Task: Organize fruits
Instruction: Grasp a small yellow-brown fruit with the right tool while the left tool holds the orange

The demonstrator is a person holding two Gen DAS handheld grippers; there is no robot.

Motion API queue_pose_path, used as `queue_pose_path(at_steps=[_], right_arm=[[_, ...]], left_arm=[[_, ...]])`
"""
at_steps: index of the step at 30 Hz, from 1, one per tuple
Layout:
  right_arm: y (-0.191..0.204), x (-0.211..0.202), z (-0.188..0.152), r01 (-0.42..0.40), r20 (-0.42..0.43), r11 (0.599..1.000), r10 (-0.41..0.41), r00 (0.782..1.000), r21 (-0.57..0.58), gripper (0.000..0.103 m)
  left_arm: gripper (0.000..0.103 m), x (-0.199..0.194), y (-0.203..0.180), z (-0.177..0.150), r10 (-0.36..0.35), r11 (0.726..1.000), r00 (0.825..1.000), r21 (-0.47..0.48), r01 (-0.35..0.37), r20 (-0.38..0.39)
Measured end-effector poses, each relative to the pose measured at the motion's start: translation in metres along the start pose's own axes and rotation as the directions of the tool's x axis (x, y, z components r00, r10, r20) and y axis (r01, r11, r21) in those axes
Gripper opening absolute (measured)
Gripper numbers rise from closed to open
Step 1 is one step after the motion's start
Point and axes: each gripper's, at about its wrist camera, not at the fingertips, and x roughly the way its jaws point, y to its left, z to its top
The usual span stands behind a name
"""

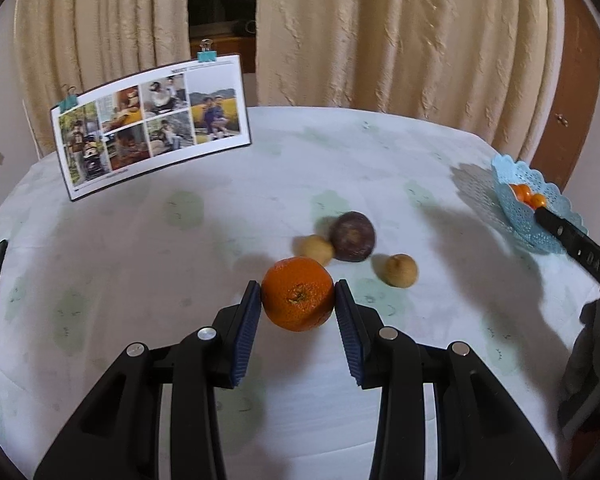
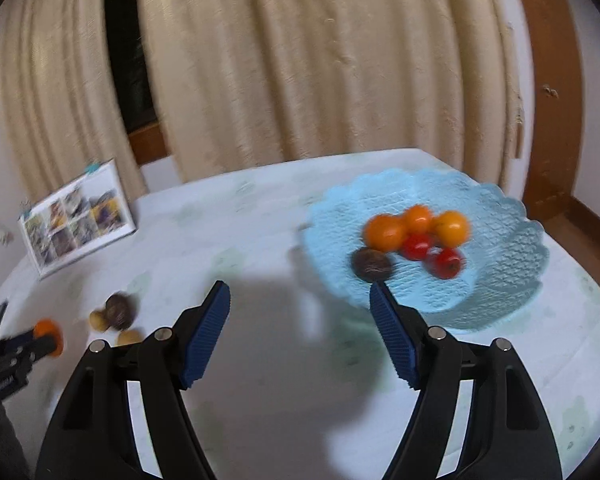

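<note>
- Clamping my left gripper (image 1: pixel 297 294) on the orange (image 1: pixel 298 294): both blue pads (image 1: pixel 247 320) press its sides, and it sits at or just off the tablecloth; I cannot tell whether it is lifted.
- My right gripper (image 2: pixel 300 300) hangs with its jaws wide apart and nothing between them, near the front rim of the blue basket (image 2: pixel 512 264).
- Just beyond the orange lie three loose fruits: a dark purple fruit (image 1: pixel 353 236) touching a small tan fruit (image 1: pixel 317 249), and a second tan fruit (image 1: pixel 400 270) a little apart to the right.
- In the basket I count three orange-coloured fruits (image 2: pixel 386 232), two red fruits (image 2: pixel 444 262) and one dark fruit (image 2: pixel 372 265).
- My judgement: the job is past halfway, with six pieces in and four left, counting the one in my grip.
- A photo calendar (image 1: pixel 152 128) stands clipped at the far left of the table (image 1: pixel 140 280); its small print is too fine to read.
- Raised lettering shows on the right gripper's body in the left view, but I cannot read it.
</note>
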Motion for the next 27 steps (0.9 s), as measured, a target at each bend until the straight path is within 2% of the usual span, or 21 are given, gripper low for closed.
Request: queue_pose_path(at_steps=[2,7,9,11,13,22,27], right_arm=[[0.021,0.005,-0.002,-0.089,-0.059,0.996,0.088,0.994,-0.031,0.074],[0.068,0.018,-0.005,-0.211,-0.148,0.972,0.194,0.97,-0.104,0.074],[0.083,0.026,-0.007,-0.253,-0.198,0.96,0.227,0.953,-0.116,0.071],[0.098,0.036,-0.011,-0.285,-0.253,0.95,0.246,0.936,-0.127,0.059],[0.109,0.045,-0.016,-0.309,-0.297,0.942,0.261,0.919,-0.129,0.051],[0.127,0.071,-0.025,-0.335,-0.38,0.932,0.262,0.887,-0.141,0.027],[0.122,0.069,-0.023,-0.327,-0.364,0.938,0.266,0.893,-0.118,0.027]], left_arm=[[0.038,0.0,0.005,0.0,-0.001,1.0,1.0,-0.009,0.001,0.001],[0.038,-0.005,0.012,0.0,0.004,1.0,1.0,-0.024,-0.003,0.016],[0.038,-0.005,0.015,-0.001,0.011,1.0,1.0,-0.028,-0.01,0.017],[0.038,-0.004,0.017,-0.001,0.014,0.999,1.0,-0.033,-0.014,0.013],[0.038,-0.004,0.019,-0.001,0.01,0.999,1.0,-0.04,-0.01,0.008],[0.038,-0.003,0.019,-0.002,-0.004,0.999,1.0,-0.039,0.003,0.0],[0.038,0.0,0.018,-0.003,0.0,0.999,1.0,-0.036,0.0,-0.01]])
